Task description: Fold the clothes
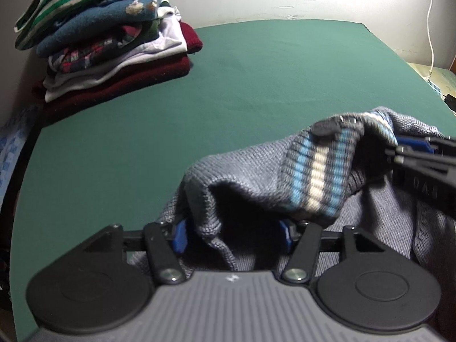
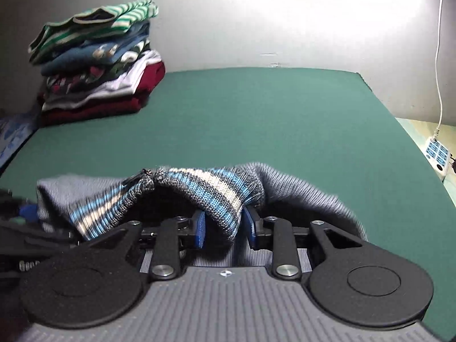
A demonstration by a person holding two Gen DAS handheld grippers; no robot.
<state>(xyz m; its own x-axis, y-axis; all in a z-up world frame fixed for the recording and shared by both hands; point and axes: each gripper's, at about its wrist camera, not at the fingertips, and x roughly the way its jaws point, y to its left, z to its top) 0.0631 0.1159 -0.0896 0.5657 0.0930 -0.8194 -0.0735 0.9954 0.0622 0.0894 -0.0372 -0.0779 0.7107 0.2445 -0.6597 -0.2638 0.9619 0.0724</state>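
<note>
A grey knitted sweater (image 1: 242, 171) with a blue and white striped band (image 1: 316, 176) is bunched at the near edge of the green table cover (image 1: 256, 79). My left gripper (image 1: 232, 235) stands open, a loose fold of the knit hanging between its blue pads (image 1: 179, 235) without being pinched. My right gripper (image 2: 223, 228) is shut on the striped band (image 2: 205, 185) of the sweater (image 2: 299, 188) and holds it lifted. In the left wrist view the right gripper (image 1: 413, 148) comes in from the right. A dark zipper end (image 2: 146, 175) shows on the band.
A tall stack of folded clothes (image 1: 114, 51) stands at the far left corner, also seen in the right wrist view (image 2: 97, 68). A white wall runs behind the green surface (image 2: 256, 119). A power strip (image 2: 437, 154) and a white cable (image 2: 439, 57) lie off the right edge.
</note>
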